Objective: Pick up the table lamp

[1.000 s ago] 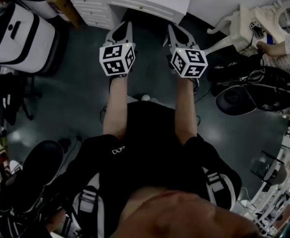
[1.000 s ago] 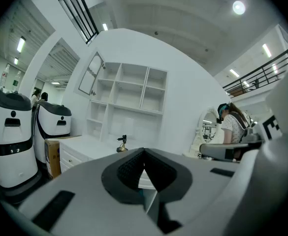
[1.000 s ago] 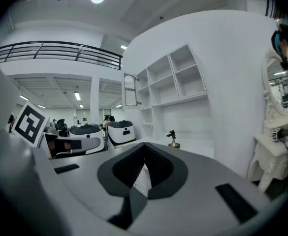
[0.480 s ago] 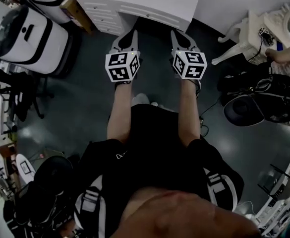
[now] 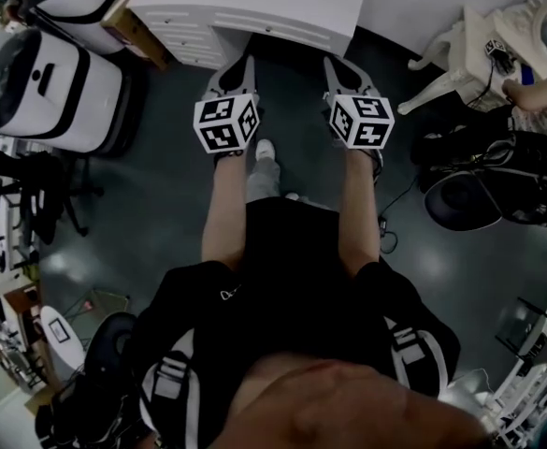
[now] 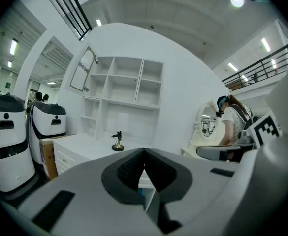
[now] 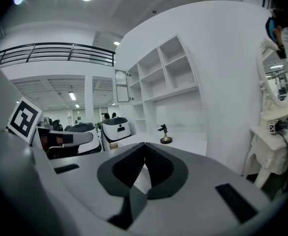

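The table lamp (image 6: 117,142), small and black with a round gold base, stands on a white desk (image 6: 82,145) under wall shelves. It also shows in the right gripper view as the lamp (image 7: 165,134) on the desk (image 7: 188,142). My left gripper (image 5: 243,62) and right gripper (image 5: 335,62) are held side by side, pointing at the desk (image 5: 254,7) and still short of its front edge. In both gripper views the left gripper (image 6: 144,151) and the right gripper (image 7: 144,145) are shut with nothing between the pads. The lamp is well beyond both.
Two white rounded machines (image 5: 49,82) stand left of the desk, with a brown box (image 5: 133,26) between. A white vanity table (image 5: 483,40) with a seated person (image 5: 539,96) is at the right, and a black chair (image 5: 469,195) nearer. Open shelves (image 6: 124,92) hang above the desk.
The desk has come nearer in the head view and both grippers have advanced towards it together. A foot now shows on the floor between the arms.
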The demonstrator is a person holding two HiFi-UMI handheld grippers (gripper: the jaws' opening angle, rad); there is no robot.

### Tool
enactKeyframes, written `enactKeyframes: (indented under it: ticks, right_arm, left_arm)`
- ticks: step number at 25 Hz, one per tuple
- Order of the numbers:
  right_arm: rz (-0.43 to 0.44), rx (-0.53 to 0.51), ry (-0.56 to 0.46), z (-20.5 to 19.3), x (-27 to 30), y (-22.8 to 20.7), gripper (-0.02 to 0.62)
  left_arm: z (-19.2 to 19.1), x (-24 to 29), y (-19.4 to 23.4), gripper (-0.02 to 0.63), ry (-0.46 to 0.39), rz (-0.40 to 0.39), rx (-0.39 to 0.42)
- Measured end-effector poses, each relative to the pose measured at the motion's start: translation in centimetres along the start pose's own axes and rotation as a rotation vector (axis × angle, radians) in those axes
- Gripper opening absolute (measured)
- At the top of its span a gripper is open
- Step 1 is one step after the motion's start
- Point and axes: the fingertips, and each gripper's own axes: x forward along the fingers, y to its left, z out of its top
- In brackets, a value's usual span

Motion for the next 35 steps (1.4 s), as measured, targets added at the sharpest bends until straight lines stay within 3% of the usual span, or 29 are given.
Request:
enactKeyframes:
  ticks: [5,11,16,19,21,27,32,35]
  right_arm:
    - [-0.055,0.023,-0.028,1.5,1.2,-2.9,0.018]
    - [-0.006,0.049,-0.015,0.7,6.0,-2.7,0.018]
    - [0.064,0.049,-0.053,1.7,11.0,-1.4,0.018]
    - [0.082,-0.077,-0.048,2.4,14.4,-0.4,0.018]
    - [0.083,-0.103,-0.043,2.8,16.7,0.1,0.018]
    - [0.061,-0.064,-0.069,5.3,23.5,1.3,0.018]
    - [0.107,-0.136,-0.048,6.0,29.3,4.1,0.018]
    - [0.134,-0.116,-0.053,6.6,31.9,5.4,0.018]
  left_arm:
    - [0.9,3.0,-0.3,0.009,-0.008,-0.042,-0.008]
    - [0.0,6.3,2.7,0.009,0.035,-0.021,-0.021]
    - [0.9,9.3,6.8,0.009,0.042,0.009,-0.026]
    - [1.6,11.1,9.2,0.009,0.056,0.043,0.059]
    - [2.1,12.1,10.9,0.009,0.061,0.060,0.107]
    - [4.6,14.4,16.2,0.009,0.029,0.056,0.076]
    - [5.2,15.9,21.8,0.009,0.006,0.097,0.035]
    - [5.6,16.8,24.2,0.009,0.001,0.107,0.024]
